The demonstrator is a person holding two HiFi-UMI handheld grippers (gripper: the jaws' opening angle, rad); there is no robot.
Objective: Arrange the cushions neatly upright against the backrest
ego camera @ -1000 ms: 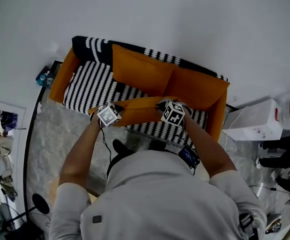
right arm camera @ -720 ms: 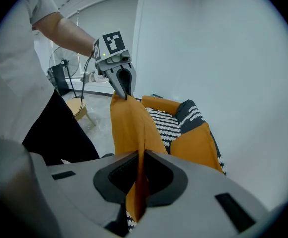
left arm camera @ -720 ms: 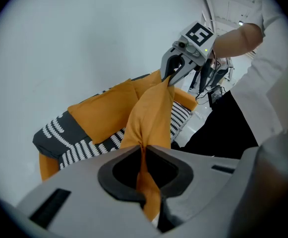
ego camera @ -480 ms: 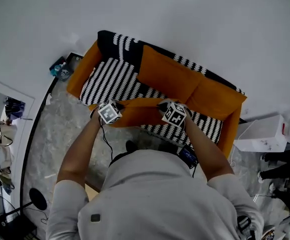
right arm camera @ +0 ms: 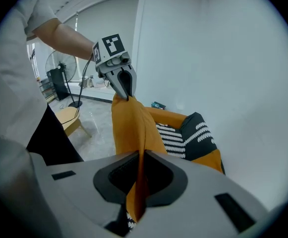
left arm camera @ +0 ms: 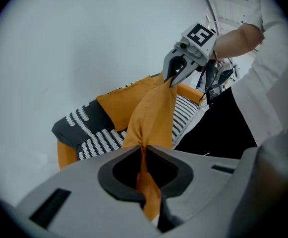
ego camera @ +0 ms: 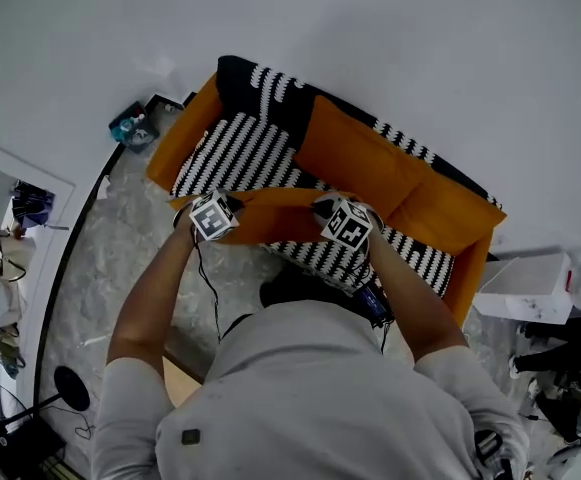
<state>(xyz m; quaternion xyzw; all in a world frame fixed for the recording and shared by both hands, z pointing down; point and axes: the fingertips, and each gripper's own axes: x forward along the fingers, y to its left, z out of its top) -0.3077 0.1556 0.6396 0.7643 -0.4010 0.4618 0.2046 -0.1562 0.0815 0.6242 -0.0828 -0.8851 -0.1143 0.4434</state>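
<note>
The soft orange fabric cushion (ego camera: 270, 216) is held stretched in the air between the two grippers, over the front edge of the black-and-white striped seat (ego camera: 235, 158) of the orange sofa (ego camera: 185, 133). One end of it is pinched in the left gripper (left arm camera: 144, 155), whose jaws are clenched on the cloth. The opposite end is clamped in the same way in the right gripper (right arm camera: 140, 165).

Over the last second the cushion has been carried sideways along the sofa, away from the two orange cushions (ego camera: 355, 158) already propped upright. It has been brought toward the left end, where the backrest (ego camera: 260, 83), draped in a dark cover with white marks, is unoccupied. Neither grip has been loosened meanwhile.

The carry is judged nearly finished, since the vacant spot now lies straight ahead. The cushion remains to be tipped on edge and leaned against the backrest beside the others.
</note>
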